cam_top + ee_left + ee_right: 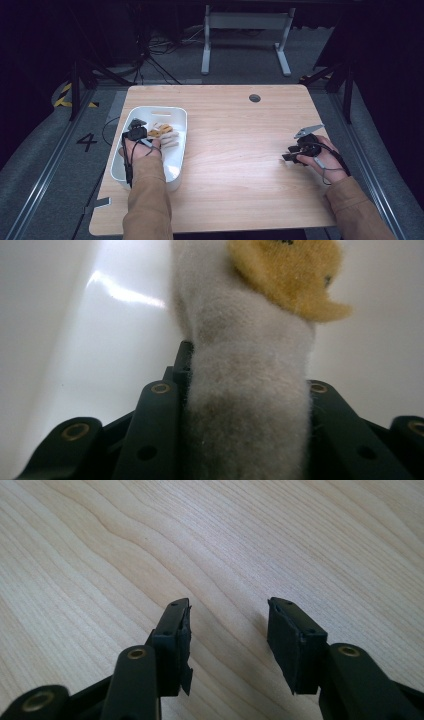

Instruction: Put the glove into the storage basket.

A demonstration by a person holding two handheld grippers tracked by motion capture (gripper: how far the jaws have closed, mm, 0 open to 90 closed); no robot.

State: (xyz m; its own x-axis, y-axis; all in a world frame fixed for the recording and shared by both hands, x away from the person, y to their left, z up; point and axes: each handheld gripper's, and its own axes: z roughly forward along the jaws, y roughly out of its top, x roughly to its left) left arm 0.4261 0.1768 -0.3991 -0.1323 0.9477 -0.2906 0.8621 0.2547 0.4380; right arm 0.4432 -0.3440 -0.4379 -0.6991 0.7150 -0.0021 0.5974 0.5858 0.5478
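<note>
Left gripper [141, 131]: clamped on plush toy [250, 390] inside white bin [177, 150]; lifting-out judged next. Right gripper [227, 640]: spread wide, idle over tabletop [240, 150].

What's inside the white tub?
Fuzzy socks, cream with yellow-brown patches, lie in the white tub. The left tongs squeeze one. The sleeve hides the tub's near part.

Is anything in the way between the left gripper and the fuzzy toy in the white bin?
Nothing visible is. The left gripper already has its jaws shut on the fuzzy toy, inside the white bin.
</note>
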